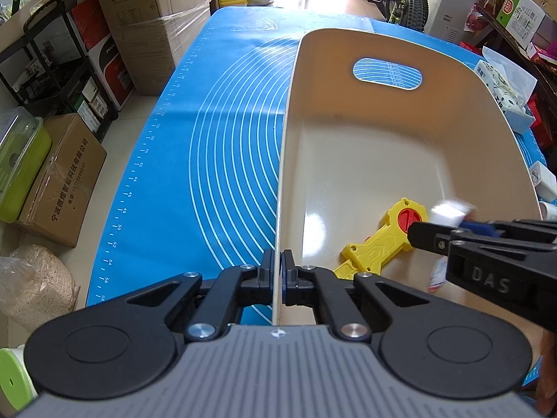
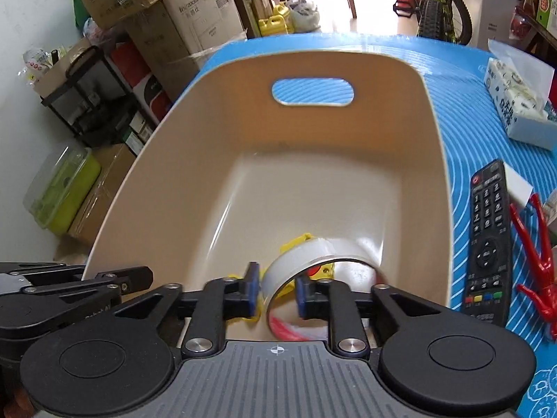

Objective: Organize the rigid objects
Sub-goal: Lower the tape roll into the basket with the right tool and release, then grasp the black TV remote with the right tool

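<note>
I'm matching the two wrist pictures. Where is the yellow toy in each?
Left wrist: yellow toy lies on the bin's floor, lower right, partly behind the right gripper.
Right wrist: only yellow bits show behind the tape roll, bottom centre.
Shared landmark: the bin's handle slot.

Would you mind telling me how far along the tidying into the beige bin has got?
Done: a yellow toy already lies in the beige bin. In hand: the left claw is shut on the bin's side wall, while a roll of clear tape sits blurred between the parted pads of the right claw, over the bin. Left: the remote and red figure still lie on the blue mat.
</note>
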`<state>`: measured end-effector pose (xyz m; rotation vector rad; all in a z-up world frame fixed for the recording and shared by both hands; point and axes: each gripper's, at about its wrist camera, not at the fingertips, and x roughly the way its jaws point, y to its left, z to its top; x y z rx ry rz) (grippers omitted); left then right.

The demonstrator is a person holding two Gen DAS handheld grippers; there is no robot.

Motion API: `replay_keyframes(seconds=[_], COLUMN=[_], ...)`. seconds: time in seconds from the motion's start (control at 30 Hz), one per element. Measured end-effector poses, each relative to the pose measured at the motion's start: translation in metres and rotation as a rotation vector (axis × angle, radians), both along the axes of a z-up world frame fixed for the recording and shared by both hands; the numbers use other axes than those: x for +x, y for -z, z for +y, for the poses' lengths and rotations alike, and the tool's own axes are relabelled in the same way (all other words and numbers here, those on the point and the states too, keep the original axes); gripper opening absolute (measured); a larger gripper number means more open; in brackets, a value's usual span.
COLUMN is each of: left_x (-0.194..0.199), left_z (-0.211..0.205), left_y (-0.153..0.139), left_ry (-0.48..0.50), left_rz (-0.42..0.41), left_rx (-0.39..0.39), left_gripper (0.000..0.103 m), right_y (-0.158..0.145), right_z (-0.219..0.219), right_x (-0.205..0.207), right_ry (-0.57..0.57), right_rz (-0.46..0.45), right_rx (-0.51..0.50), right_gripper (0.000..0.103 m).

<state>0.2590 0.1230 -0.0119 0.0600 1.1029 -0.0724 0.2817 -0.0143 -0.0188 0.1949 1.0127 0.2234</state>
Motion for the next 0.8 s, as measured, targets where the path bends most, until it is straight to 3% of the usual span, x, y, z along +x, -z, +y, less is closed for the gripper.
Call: replay_keyframes(seconds=[0.03, 0.1, 0.4, 0.57, 0.8], left_x=[0.0, 0.001, 0.002, 0.002, 0.002], left_z=[-0.001, -0.001, -0.003, -0.003, -0.003], left_y=[0.0, 0.0, 0.0, 0.0, 0.0], left_ry=[0.0, -0.001, 0.0, 0.0, 0.0], left_rz=[0.0, -0.001, -0.002, -0.001, -0.002], left_rx=[0.001, 0.002, 0.005, 0.005, 0.006], left_gripper=[0.005, 0.005, 0.005, 0.005, 0.005], right_y=[-0.004, -0.012, -0.046, -0.055, -0.051], right_z=[-0.002, -0.005, -0.035, -0.065, -0.1], right_x=[0.0, -0.004, -0.017, -0.02, -0.023], right_ry=[0.001, 0.01, 0.059, 0.131, 0.208], right_rz=[-0.011, -0.038, -0.114, -0.138, -0.163], right_rx=[0.0, 0.011, 0.025, 0.037, -0.055], right_gripper=[0.047, 0.055, 0.076, 0.078, 0.081])
